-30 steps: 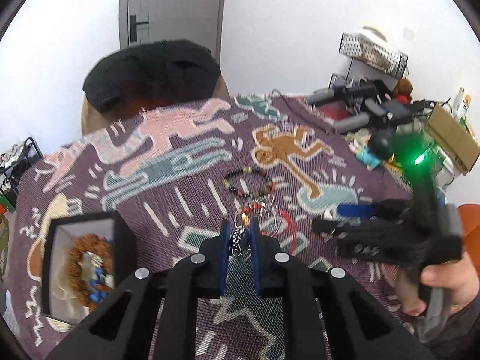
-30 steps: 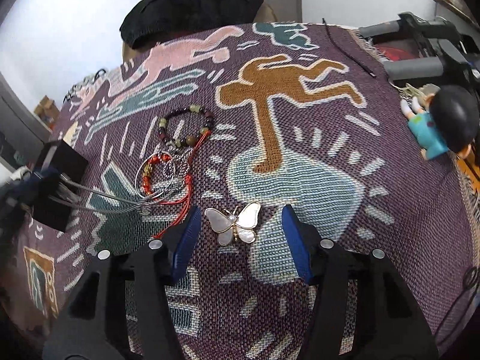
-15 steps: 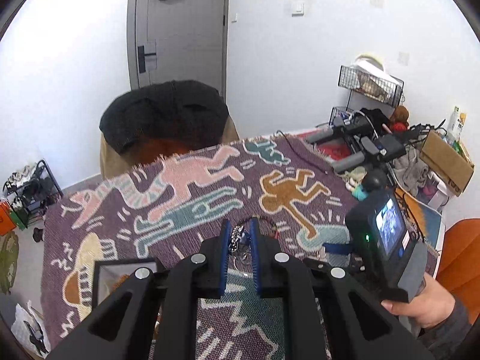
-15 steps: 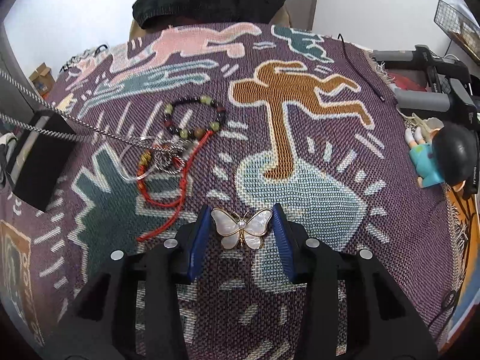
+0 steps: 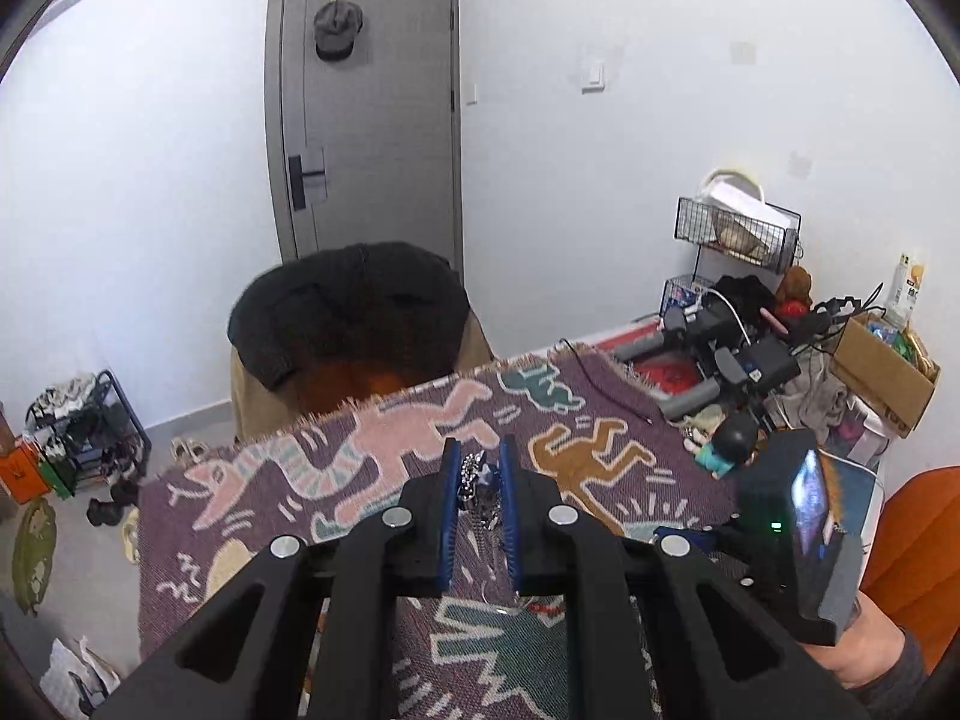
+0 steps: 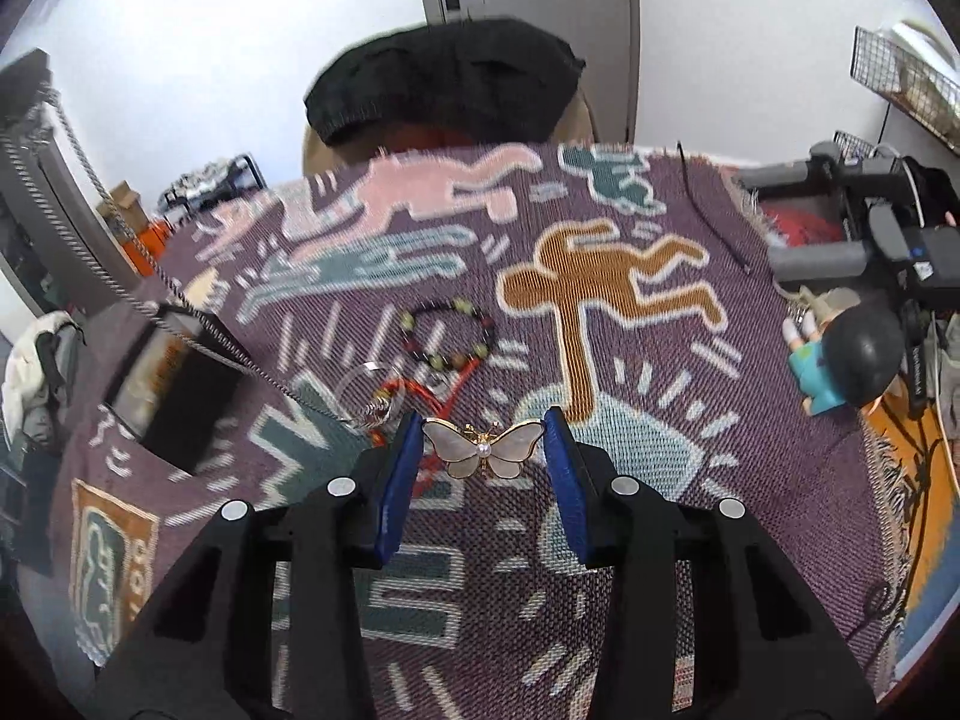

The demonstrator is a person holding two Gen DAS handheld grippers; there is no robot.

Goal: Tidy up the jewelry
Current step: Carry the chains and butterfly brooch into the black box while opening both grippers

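Observation:
My right gripper (image 6: 482, 420) is shut on a pearly butterfly brooch (image 6: 510, 450), which is lifted clear of the patterned cloth (image 6: 630, 570). My left gripper (image 5: 479, 444) is shut on a silver chain (image 5: 477, 480) and is held high over the table. In the right wrist view the chain (image 6: 198, 324) runs taut from the upper left down to a ring of charms (image 6: 366, 402) on the cloth. A dark bead bracelet (image 6: 447, 330) and a red cord bracelet (image 6: 420, 396) lie just beyond the brooch. The right gripper's body (image 5: 792, 540) shows at the right of the left wrist view.
An open black jewelry box (image 6: 174, 384) sits on the cloth at the left. A doll figure (image 6: 840, 360) and black gear (image 6: 870, 240) crowd the right edge. A chair draped in a black garment (image 6: 444, 84) stands behind the table.
The right gripper's jaws closed on the butterfly brooch and raised it off the cloth. The left gripper rose with the chain, pulling it taut away from the other bracelets.

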